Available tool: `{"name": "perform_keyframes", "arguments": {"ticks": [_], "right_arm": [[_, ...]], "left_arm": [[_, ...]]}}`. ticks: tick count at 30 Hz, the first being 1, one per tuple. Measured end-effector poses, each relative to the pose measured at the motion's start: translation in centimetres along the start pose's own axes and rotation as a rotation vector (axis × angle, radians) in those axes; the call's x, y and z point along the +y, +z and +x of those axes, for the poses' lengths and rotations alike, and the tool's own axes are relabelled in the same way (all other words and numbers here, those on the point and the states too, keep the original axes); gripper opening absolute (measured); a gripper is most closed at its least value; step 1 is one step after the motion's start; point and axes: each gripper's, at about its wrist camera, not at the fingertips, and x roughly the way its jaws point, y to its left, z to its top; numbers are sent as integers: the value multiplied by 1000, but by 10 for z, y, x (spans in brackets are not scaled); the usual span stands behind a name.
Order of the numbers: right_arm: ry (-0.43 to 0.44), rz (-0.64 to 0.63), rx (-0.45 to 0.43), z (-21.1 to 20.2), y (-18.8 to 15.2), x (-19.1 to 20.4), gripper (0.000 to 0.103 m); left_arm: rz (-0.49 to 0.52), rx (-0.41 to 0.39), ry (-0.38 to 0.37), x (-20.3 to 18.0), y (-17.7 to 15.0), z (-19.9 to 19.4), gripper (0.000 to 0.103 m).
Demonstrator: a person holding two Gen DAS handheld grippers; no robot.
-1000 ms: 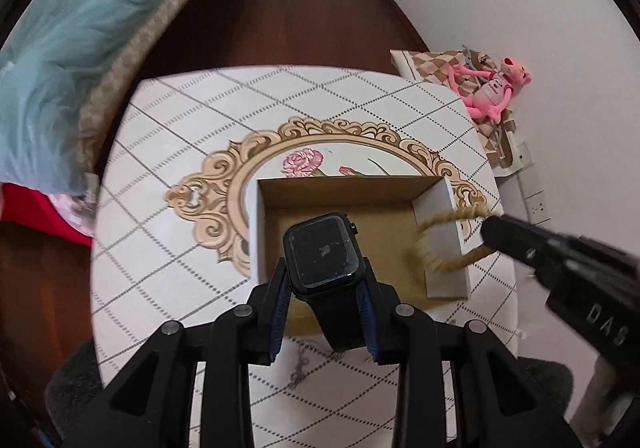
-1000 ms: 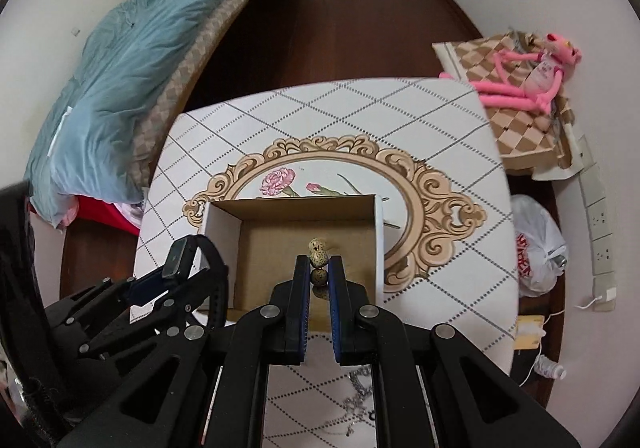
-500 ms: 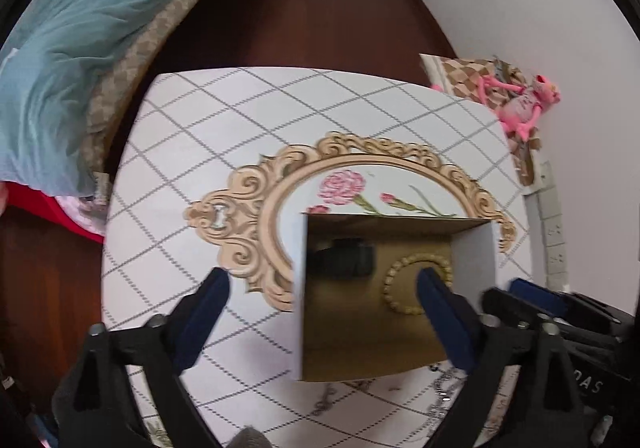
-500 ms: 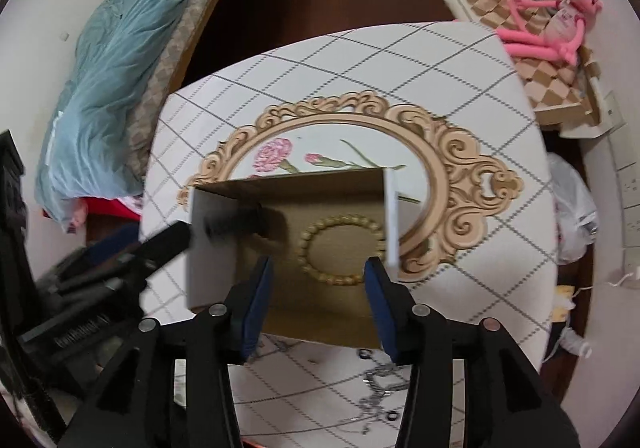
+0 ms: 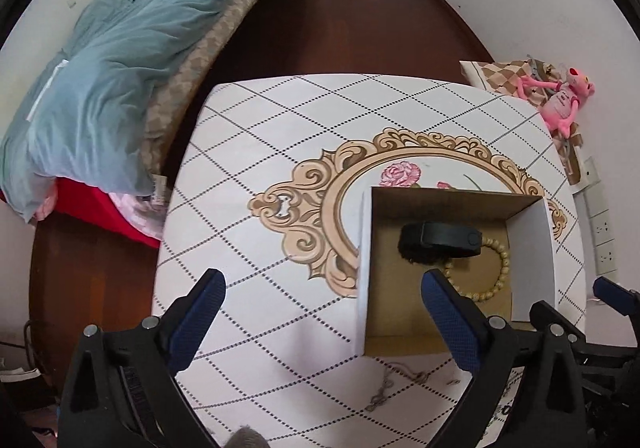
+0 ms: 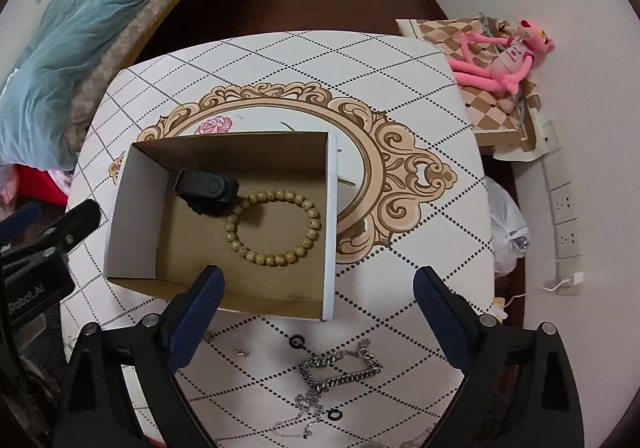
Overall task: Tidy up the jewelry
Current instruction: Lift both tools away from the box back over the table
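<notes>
An open cardboard box (image 6: 120, 224) stands on the patterned table (image 6: 400, 96). Inside it lie a black smartwatch (image 6: 206, 190) and a wooden bead bracelet (image 6: 276, 228); both also show in the left wrist view, the watch (image 5: 440, 242) and the bracelet (image 5: 500, 272). A silver chain (image 6: 340, 366), a thin necklace (image 6: 304, 412) and small rings (image 6: 297, 342) lie on the table in front of the box. My right gripper (image 6: 318, 308) is open and empty above the box's near edge. My left gripper (image 5: 322, 314) is open and empty, left of the box (image 5: 362, 276).
A bed with a blue quilt (image 5: 104, 80) stands left of the table. A pink plush toy (image 6: 504, 56) lies on a checked cushion at the right. A plastic bag (image 6: 506, 232) and wall sockets (image 6: 564, 208) are at the right. A thin chain (image 5: 384, 394) lies near the box.
Both grippers opened and let go: the watch and the bead bracelet now lie in the box. Both grippers have pulled back and up from the box.
</notes>
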Motion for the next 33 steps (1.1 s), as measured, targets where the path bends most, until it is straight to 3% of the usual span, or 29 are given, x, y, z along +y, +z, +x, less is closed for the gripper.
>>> {"name": "perform_keyframes", "arguments": {"ticks": [6, 21, 33], "right_arm": [[-17, -6, -38, -16, -7, 5, 97], [-27, 20, -200, -107, -48, 3, 101], [16, 36, -285, -154, -84, 6, 102]], "left_arm": [[-8, -31, -4, 2, -8, -23, 100], [-8, -158, -17, 10, -41, -108, 100], [-45, -206, -2, 20, -70, -135, 100]]}}
